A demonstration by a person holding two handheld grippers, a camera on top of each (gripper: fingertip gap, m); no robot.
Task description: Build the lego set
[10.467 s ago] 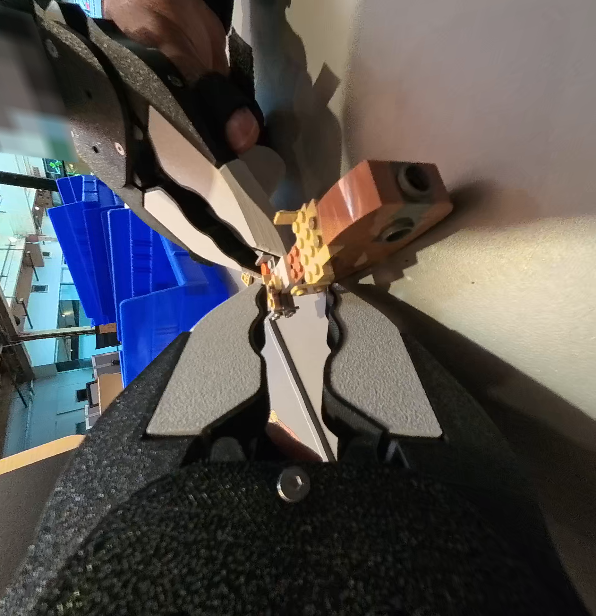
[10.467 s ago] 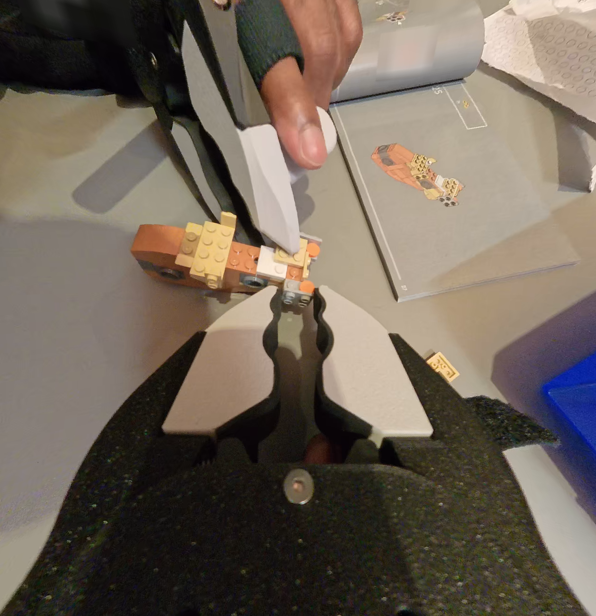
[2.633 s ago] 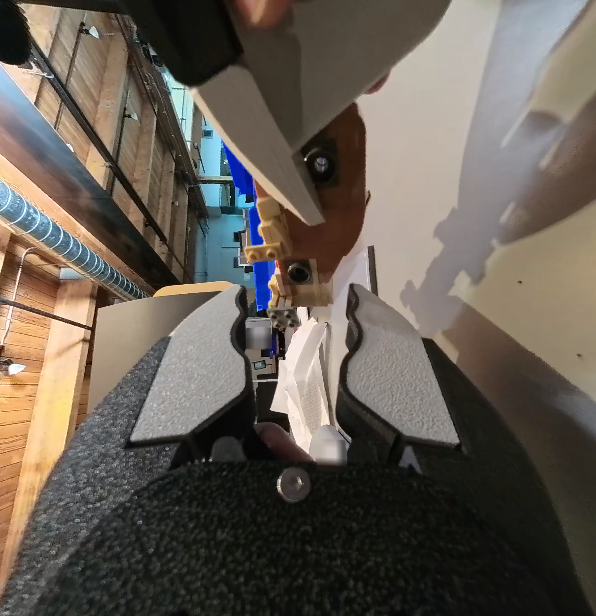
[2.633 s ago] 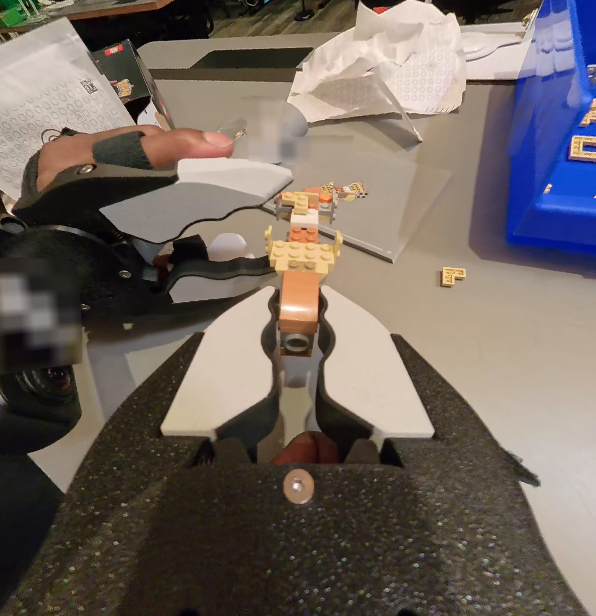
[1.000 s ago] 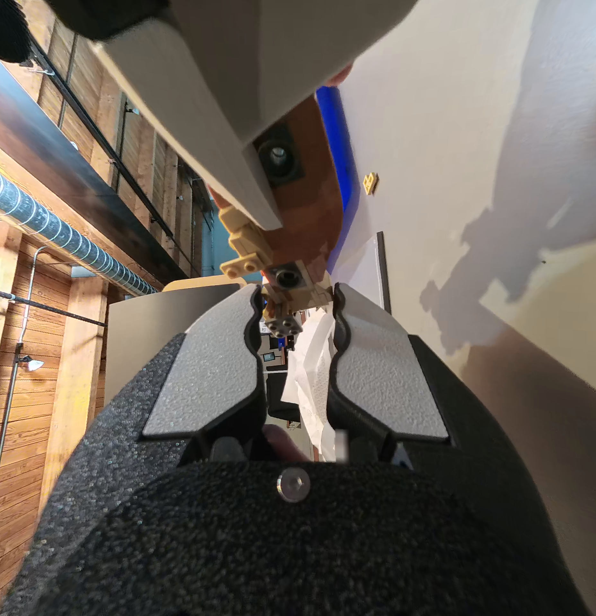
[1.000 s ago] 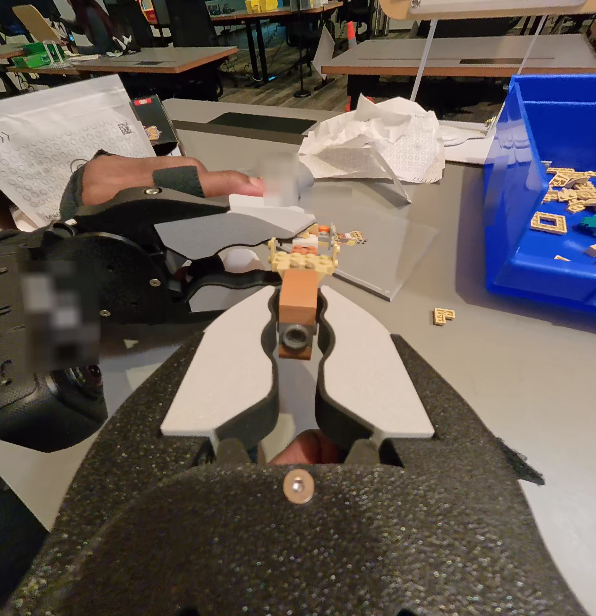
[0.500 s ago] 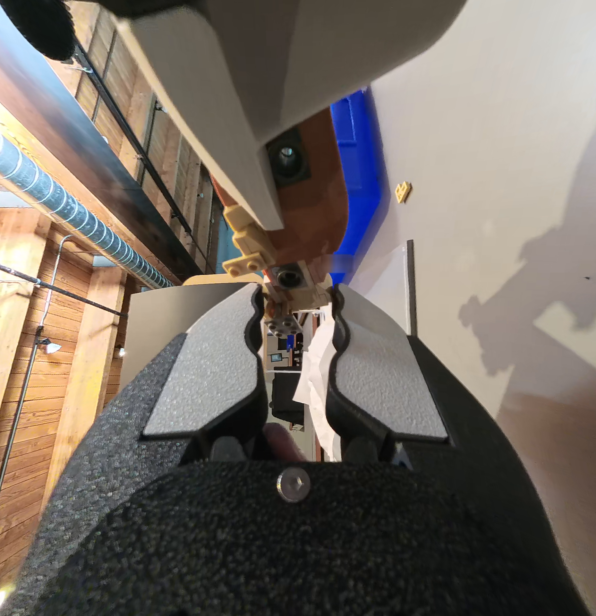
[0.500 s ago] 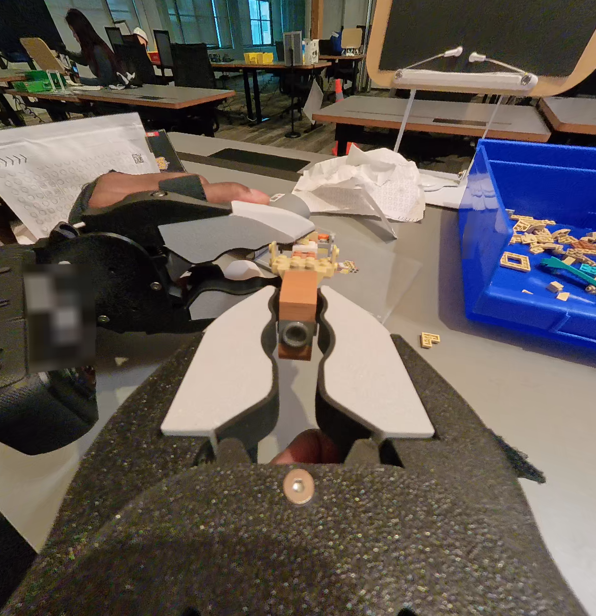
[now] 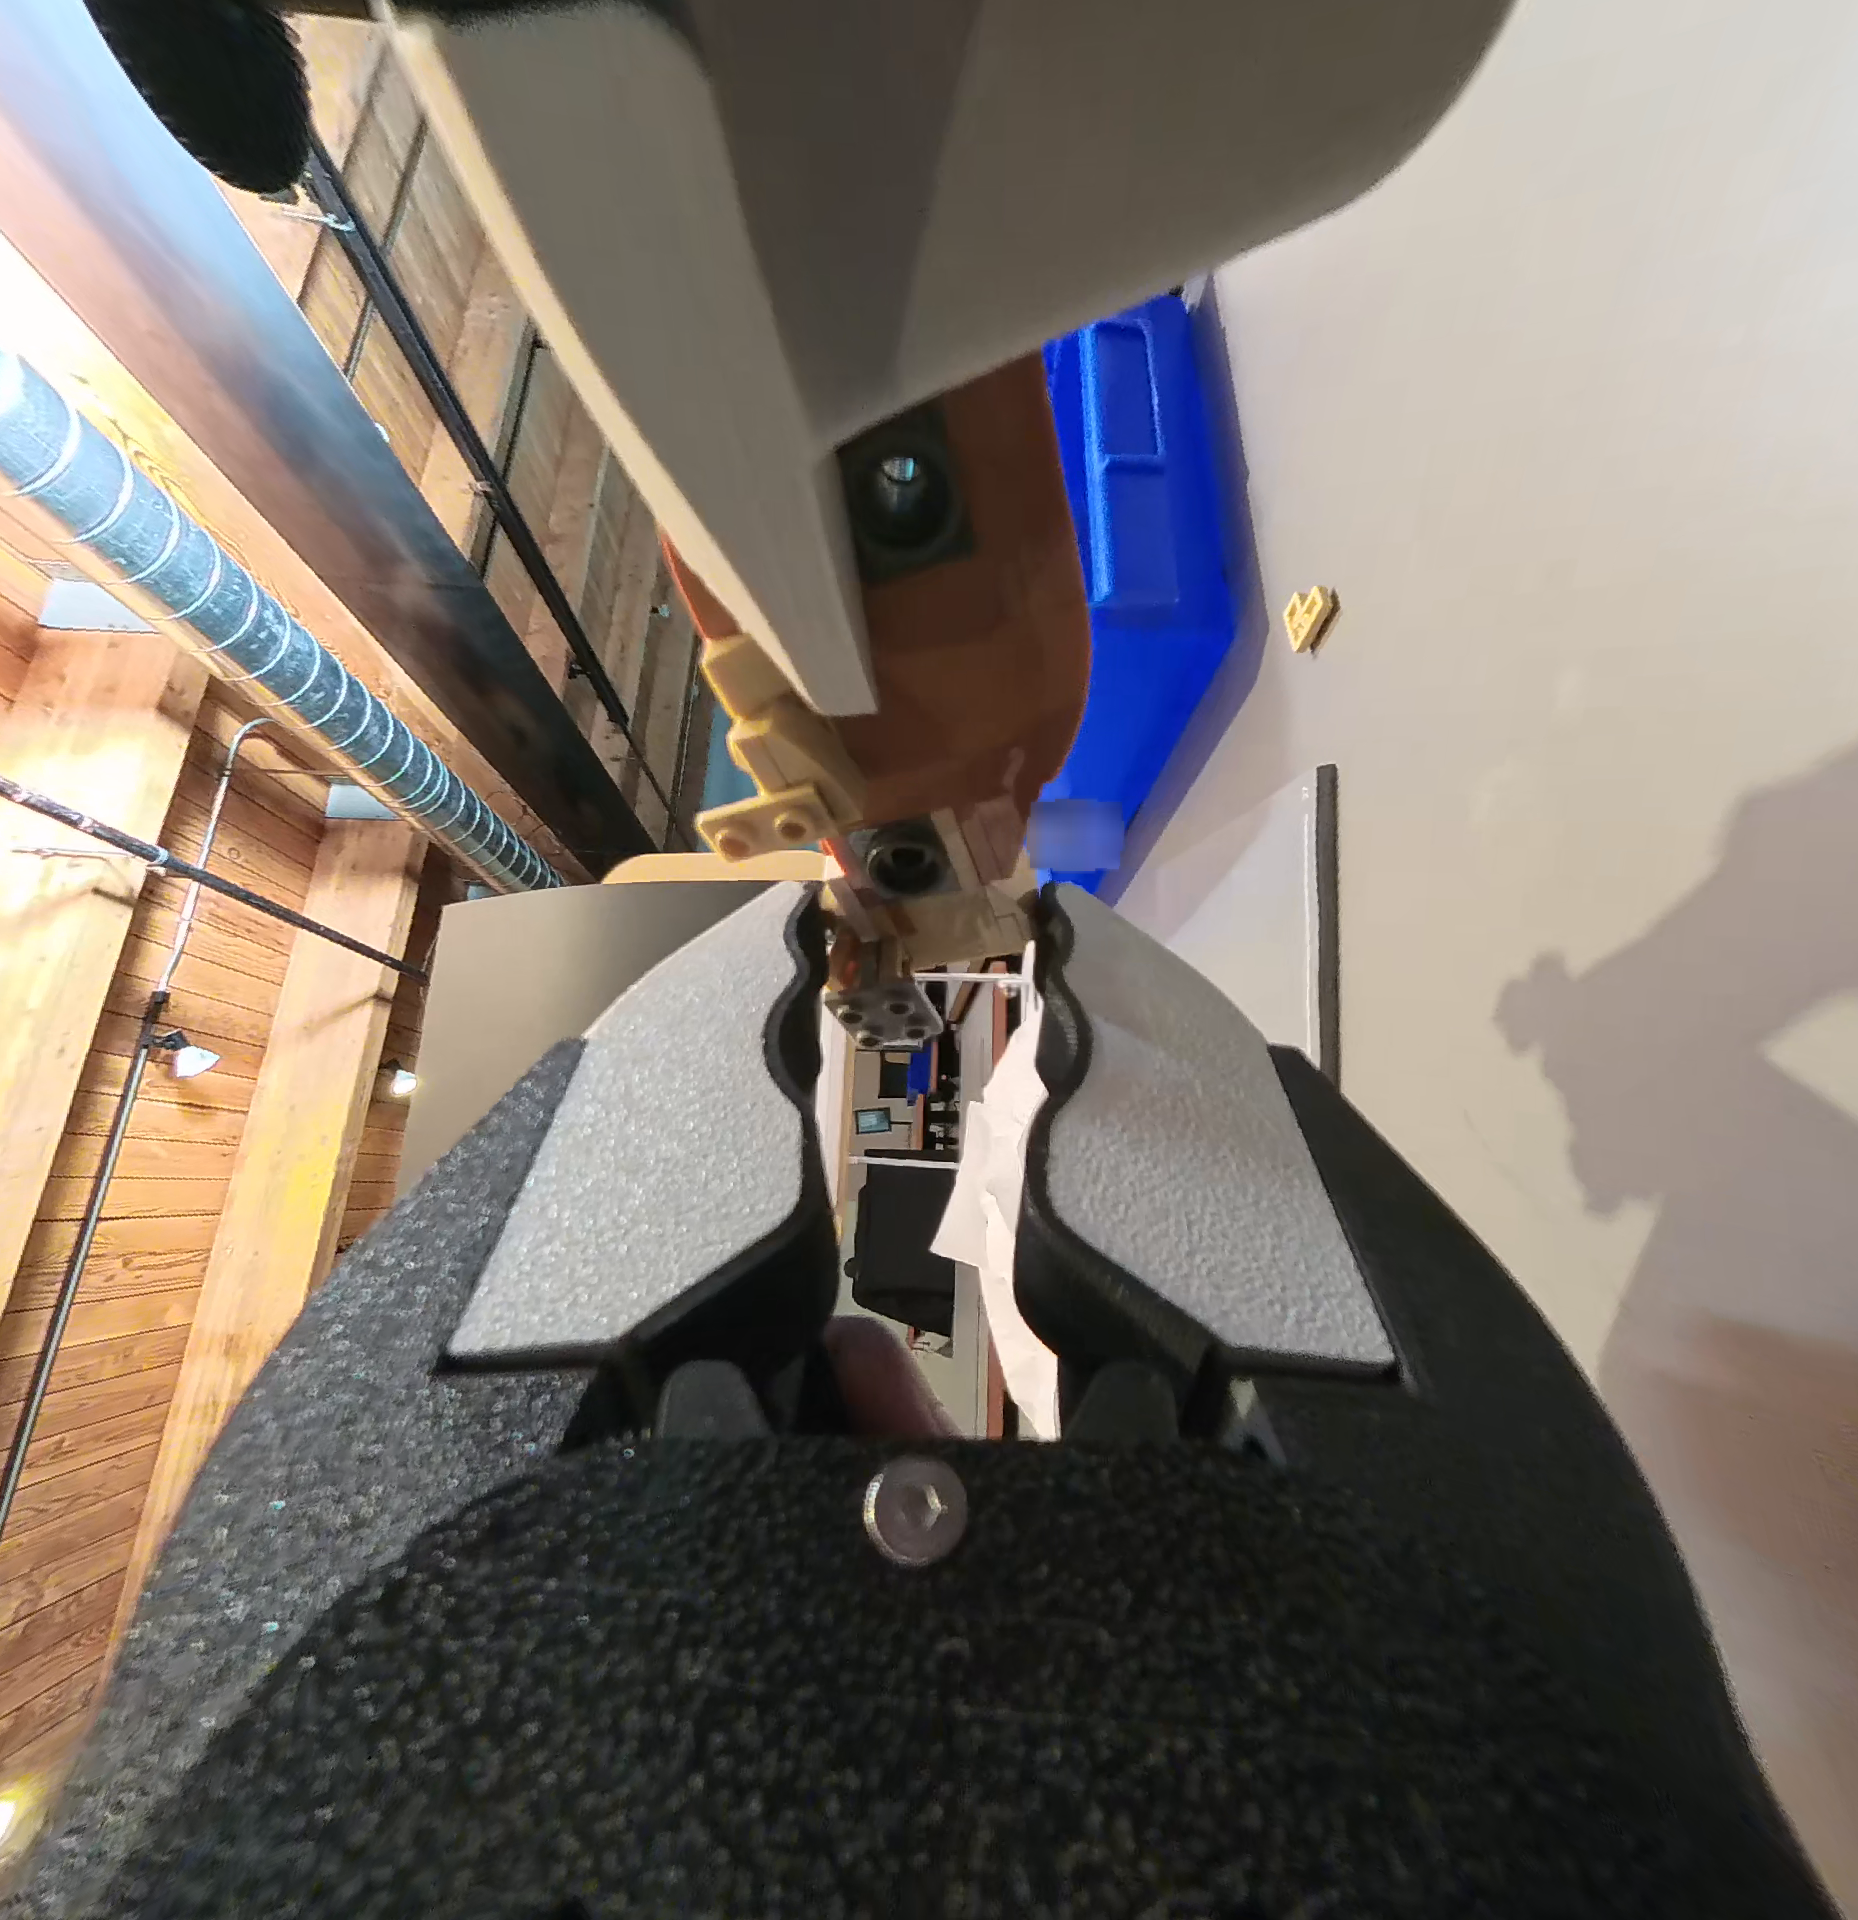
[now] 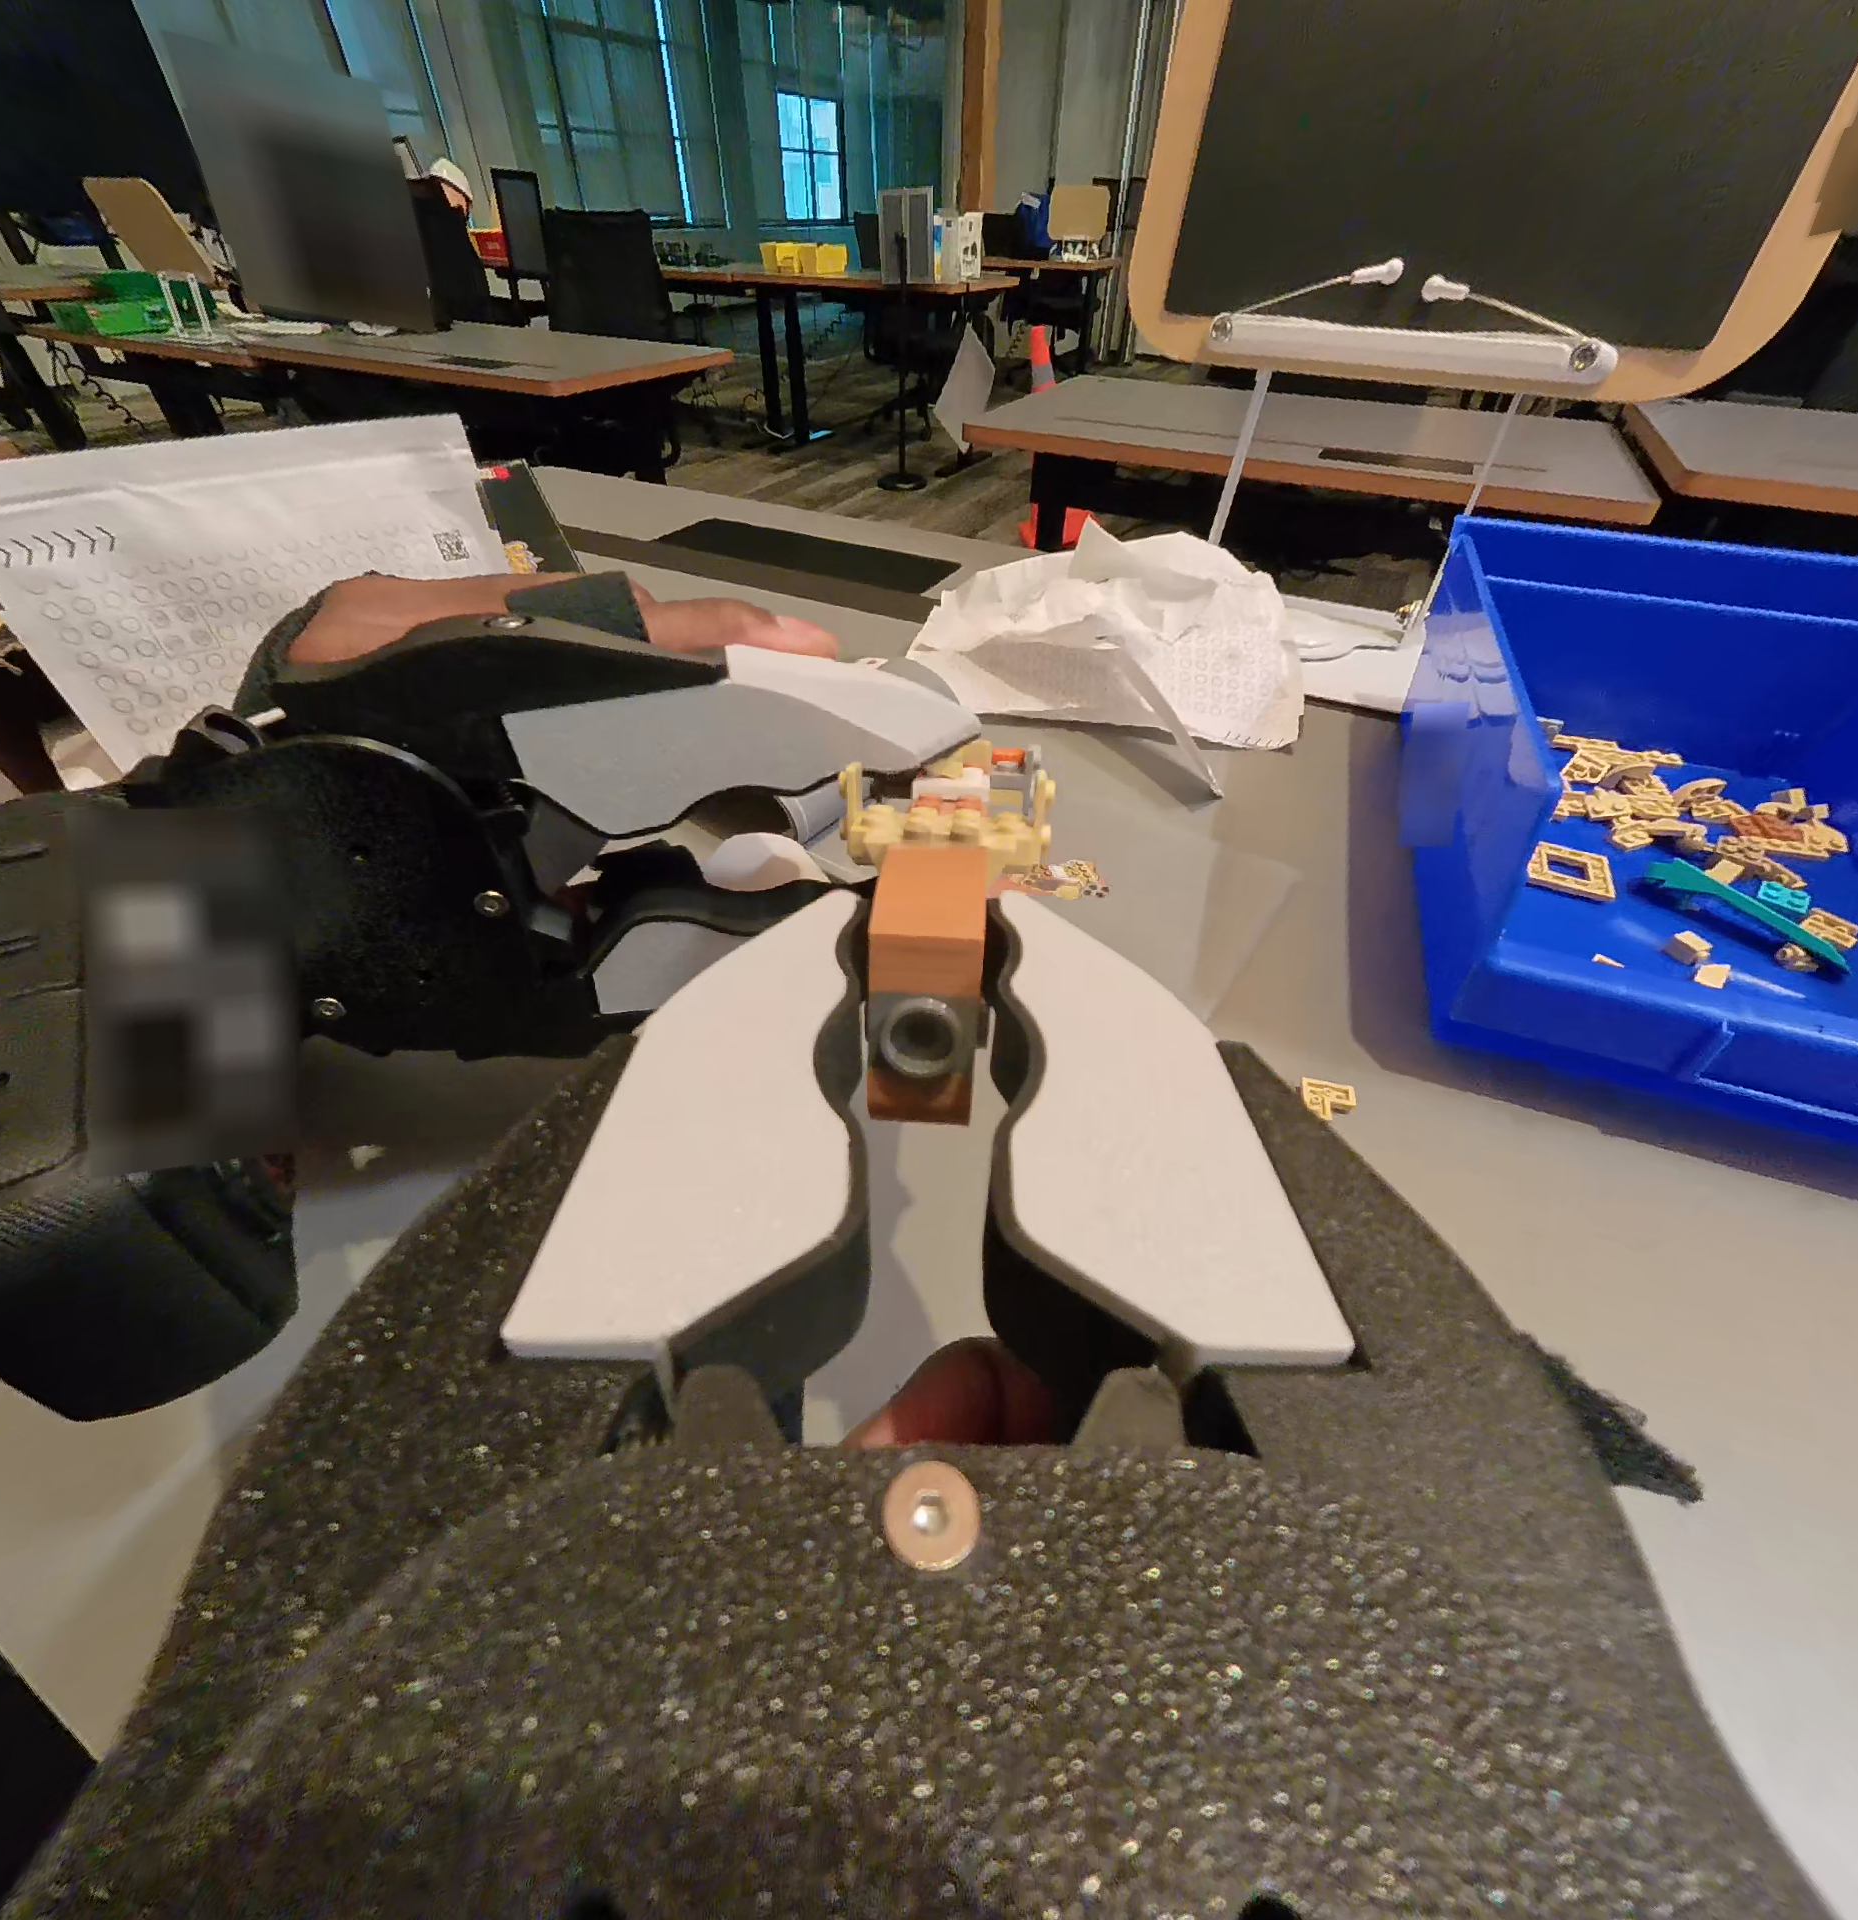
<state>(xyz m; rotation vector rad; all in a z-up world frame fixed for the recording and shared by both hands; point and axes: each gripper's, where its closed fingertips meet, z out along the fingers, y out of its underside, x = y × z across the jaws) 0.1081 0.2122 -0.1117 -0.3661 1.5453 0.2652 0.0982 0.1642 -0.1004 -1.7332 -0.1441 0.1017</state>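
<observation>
Right wrist view, frame centre: both tools grip the model [image 10: 930, 914], right tool [image 10: 925, 997] clamping its brown block; light, stiff, joints could pop apart.

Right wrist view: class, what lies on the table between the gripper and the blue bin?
One small tan lego piece on the bare grey table, apart from the right gripper and blue bin.

Left hand-held gripper [image 9: 930, 914] clamps tan lego piece [image 9: 966, 920]; blue bin [image 9: 1153, 582] beyond.

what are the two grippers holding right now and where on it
Both hold one lego assembly: the right gripper clamps its brown block end, and the left gripper clamps the tan plate end from the side.
</observation>
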